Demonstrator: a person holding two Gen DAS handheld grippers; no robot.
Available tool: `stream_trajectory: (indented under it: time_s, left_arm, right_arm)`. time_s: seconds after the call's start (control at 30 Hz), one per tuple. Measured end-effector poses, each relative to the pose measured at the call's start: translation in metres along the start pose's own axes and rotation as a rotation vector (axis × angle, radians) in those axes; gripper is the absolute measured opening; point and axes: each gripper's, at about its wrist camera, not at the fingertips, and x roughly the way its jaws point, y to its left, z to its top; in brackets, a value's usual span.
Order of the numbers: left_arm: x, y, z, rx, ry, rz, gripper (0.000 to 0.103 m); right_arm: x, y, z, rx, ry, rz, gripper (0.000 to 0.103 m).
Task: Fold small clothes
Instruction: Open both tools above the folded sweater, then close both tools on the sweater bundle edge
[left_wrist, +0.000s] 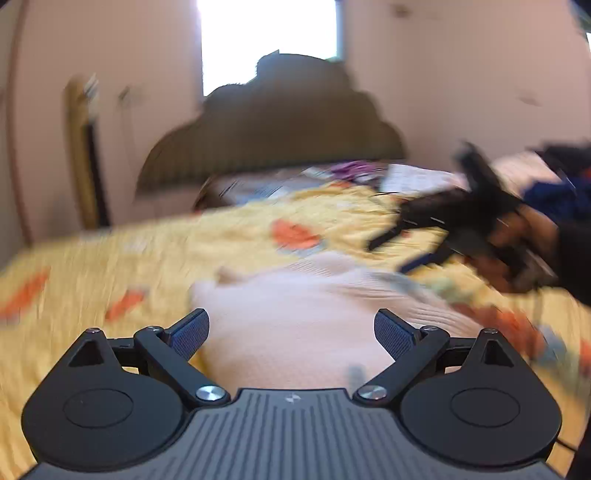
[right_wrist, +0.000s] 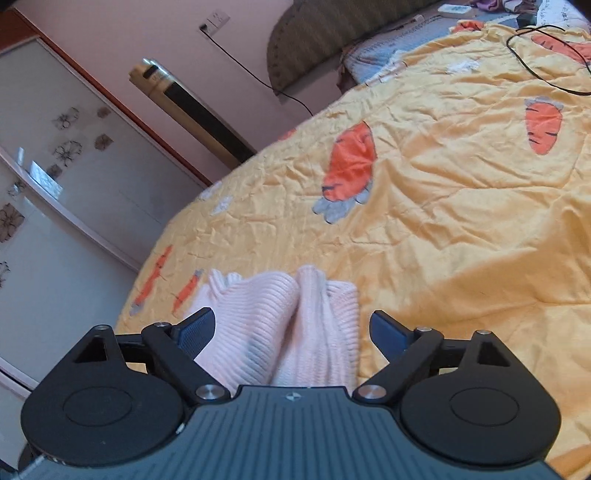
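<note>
Both grippers, left gripper (left_wrist: 291, 334) and right gripper (right_wrist: 293, 332), gape empty over pale pink ribbed knit garment (right_wrist: 280, 325), low centre; I should pinch its bunched edge evenly before folding across yellow carrot-print quilt (right_wrist: 443, 192).

left wrist: low and close over the pink knit (left_wrist: 295, 317), facing the headboard (left_wrist: 273, 122)
right wrist: close over the same knit, tilted, facing the wardrobe (right_wrist: 55, 192) side

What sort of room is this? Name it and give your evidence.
Most likely a bedroom. A bed spread with a yellow carrot-print quilt fills the view, a scalloped upholstered headboard stands against the wall, and a sliding-door wardrobe with flower decals faces the bed.
</note>
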Motion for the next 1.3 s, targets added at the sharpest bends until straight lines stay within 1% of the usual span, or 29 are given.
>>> stream_trajectory:
  time_s: [0.03, 0.1, 0.13, 0.17, 0.2, 0.23, 0.27, 0.3, 0.37, 0.4, 0.43, 0.47, 0.5, 0.53, 0.57, 0.6, 0.63, 0.7, 0.77, 0.87, 0.93, 1.0, 1.03, 1.07, 1.1, 1.13, 1.17, 1.2, 1.3]
  left_arm:
    - [0.017, 0.027, 0.005, -0.138, 0.064, 0.001, 0.097]
    - [0.048, 0.073, 0.001, -0.419, 0.171, -0.075, 0.097]
    - [0.066, 0.096, -0.007, -0.589, 0.228, -0.113, 0.096]
    - [0.08, 0.11, -0.013, -0.706, 0.277, -0.149, 0.096]
    - [0.093, 0.12, -0.02, -0.791, 0.313, -0.201, 0.096]
    - [0.103, 0.123, -0.024, -0.833, 0.328, -0.246, 0.096]
    - [0.113, 0.124, -0.026, -0.847, 0.344, -0.273, 0.096]
    - [0.119, 0.121, -0.025, -0.841, 0.344, -0.28, 0.096]
    - [0.129, 0.115, -0.019, -0.813, 0.351, -0.281, 0.095]
    - [0.132, 0.111, -0.017, -0.798, 0.353, -0.263, 0.088]
    - [0.135, 0.105, -0.013, -0.765, 0.36, -0.228, 0.071]
    - [0.137, 0.103, -0.011, -0.737, 0.365, -0.212, 0.064]
    - [0.138, 0.102, -0.008, -0.721, 0.366, -0.214, 0.059]
    - [0.135, 0.1, -0.004, -0.695, 0.362, -0.214, 0.053]
    - [0.131, 0.098, 0.001, -0.664, 0.36, -0.206, 0.051]
    - [0.128, 0.095, 0.007, -0.636, 0.357, -0.196, 0.049]
    - [0.125, 0.093, 0.013, -0.615, 0.353, -0.188, 0.048]
    - [0.118, 0.094, 0.025, -0.581, 0.337, -0.186, 0.047]
    - [0.115, 0.102, 0.039, -0.563, 0.311, -0.179, 0.048]
    - [0.126, 0.128, 0.06, -0.554, 0.286, -0.127, 0.048]
    - [0.148, 0.149, 0.07, -0.554, 0.302, -0.074, 0.048]
    - [0.174, 0.161, 0.071, -0.522, 0.334, -0.02, 0.049]
    - [0.187, 0.166, 0.067, -0.52, 0.357, 0.007, 0.051]
    - [0.196, 0.171, 0.061, -0.534, 0.379, 0.015, 0.056]
    - [0.198, 0.175, 0.055, -0.555, 0.378, 0.004, 0.067]
    - [0.194, 0.182, 0.05, -0.594, 0.368, -0.018, 0.067]
    - [0.186, 0.187, 0.046, -0.634, 0.356, -0.044, 0.067]
    - [0.174, 0.193, 0.041, -0.679, 0.33, -0.07, 0.066]
    - [0.133, 0.201, 0.019, -0.791, 0.251, -0.11, 0.067]
  right_arm:
    - [0.007, -0.003, 0.0, 0.004, 0.025, -0.018, 0.089]
    - [0.023, -0.006, -0.003, 0.012, 0.074, -0.022, 0.089]
    - [0.031, -0.007, -0.004, 0.021, 0.101, -0.015, 0.088]
    - [0.039, -0.007, -0.007, 0.035, 0.132, -0.005, 0.088]
    - [0.045, -0.006, -0.009, 0.051, 0.154, 0.009, 0.088]
    - [0.051, -0.004, -0.01, 0.062, 0.178, 0.026, 0.088]
    - [0.056, -0.002, -0.012, 0.064, 0.195, 0.033, 0.092]
    - [0.059, 0.002, -0.012, 0.049, 0.192, 0.041, 0.1]
    - [0.064, 0.007, -0.014, 0.018, 0.193, 0.053, 0.099]
    - [0.065, 0.009, -0.015, -0.003, 0.189, 0.054, 0.096]
    - [0.066, 0.012, -0.016, -0.023, 0.185, 0.05, 0.095]
    - [0.067, 0.015, -0.019, -0.048, 0.185, 0.044, 0.087]
    - [0.066, 0.019, -0.021, -0.074, 0.188, 0.034, 0.072]
    - [0.065, 0.019, -0.022, -0.066, 0.186, 0.042, 0.068]
    - [0.063, 0.017, -0.023, -0.044, 0.181, 0.062, 0.06]
    - [0.061, 0.019, -0.023, -0.046, 0.173, 0.068, 0.057]
    - [0.059, 0.022, -0.024, -0.057, 0.162, 0.065, 0.056]
    - [0.057, 0.029, -0.022, -0.064, 0.145, 0.066, 0.054]
    - [0.056, 0.036, -0.017, -0.063, 0.129, 0.1, 0.052]
    - [0.066, 0.045, 0.003, -0.034, 0.1, 0.16, 0.05]
    - [0.085, 0.051, 0.017, -0.006, 0.082, 0.186, 0.05]
    - [0.11, 0.056, 0.031, 0.014, 0.074, 0.188, 0.049]
    - [0.123, 0.058, 0.037, 0.013, 0.072, 0.178, 0.049]
    - [0.139, 0.058, 0.041, 0.02, 0.074, 0.158, 0.049]
    - [0.152, 0.056, 0.042, 0.032, 0.076, 0.134, 0.05]
    - [0.164, 0.052, 0.042, 0.039, 0.077, 0.102, 0.052]
    - [0.171, 0.047, 0.04, 0.048, 0.076, 0.079, 0.059]
    - [0.172, 0.04, 0.037, 0.079, 0.078, 0.09, 0.065]
    - [0.152, 0.029, 0.033, 0.14, 0.089, 0.122, 0.072]
